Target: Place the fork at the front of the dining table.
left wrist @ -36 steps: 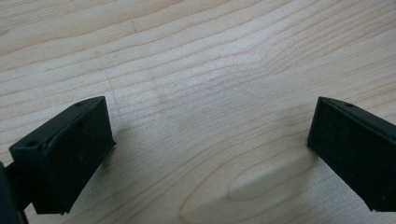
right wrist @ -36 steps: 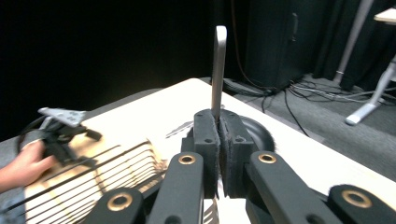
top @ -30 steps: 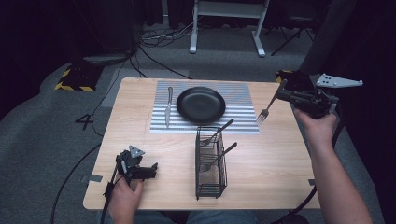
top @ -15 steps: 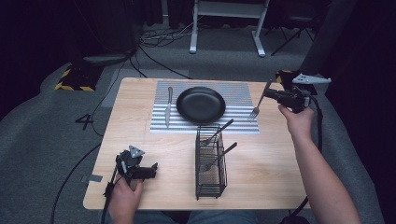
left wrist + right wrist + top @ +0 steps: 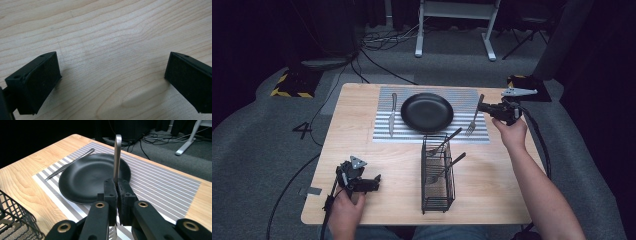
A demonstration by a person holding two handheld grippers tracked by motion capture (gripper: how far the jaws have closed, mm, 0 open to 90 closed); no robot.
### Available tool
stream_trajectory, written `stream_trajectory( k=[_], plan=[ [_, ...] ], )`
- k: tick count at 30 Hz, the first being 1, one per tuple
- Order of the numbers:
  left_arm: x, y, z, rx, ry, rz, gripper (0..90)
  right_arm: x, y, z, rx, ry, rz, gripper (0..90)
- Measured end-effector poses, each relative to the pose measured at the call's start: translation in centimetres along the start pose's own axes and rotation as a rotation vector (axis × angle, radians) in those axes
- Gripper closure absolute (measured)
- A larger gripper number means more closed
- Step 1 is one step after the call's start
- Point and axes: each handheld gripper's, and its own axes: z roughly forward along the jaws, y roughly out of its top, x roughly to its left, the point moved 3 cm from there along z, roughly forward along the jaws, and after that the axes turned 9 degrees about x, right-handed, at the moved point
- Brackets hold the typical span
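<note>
Near the front left corner of the wooden table [image 5: 362, 140], the left gripper [image 5: 362, 181] resting low on the bare wood, jaws spread wide apart and holding nothing, exactly as a second ago. Well ahead of it and to its right, a knife [image 5: 391, 114] lying on the left edge of a striped placemat [image 5: 462, 97], with a black plate [image 5: 427, 112] just beside it at the mat's middle. Nearer than the plate, a black wire cutlery basket [image 5: 438, 187] with a couple of utensils leaning inside. At the far right, the right gripper [image 5: 483, 107] clamped shut on the handle of a fork [image 5: 471, 126], tines hanging down toward the right edge of the placemat, just right of the plate. Since a second ago, hand and fork moved inward from beyond the table's right edge and lower, now above the mat's right strip. From the right gripper view, fork handle [image 5: 117, 155] rising straight up between the pressed-together jaws, plate directly ahead. Judged meaning: place setting nearly complete, knife already laid left of the plate, fork about to be lowered flat on the right side, release not yet made.
</note>
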Motion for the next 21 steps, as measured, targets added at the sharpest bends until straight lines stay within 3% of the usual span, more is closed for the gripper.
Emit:
stream_trajectory(
  k=[8,21],
  plan=[
    [0.0,0.0,0.0,0.0,0.0,0.0,0.2,1.4,-0.4,2.3,0.026,0.023,-0.021,86.6],
    [0.0,0.0,0.0,0.0,0.0,0.0,0.2,1.3,-0.2,3.0,0.05,0.012,-0.017,86.0]
  ],
)
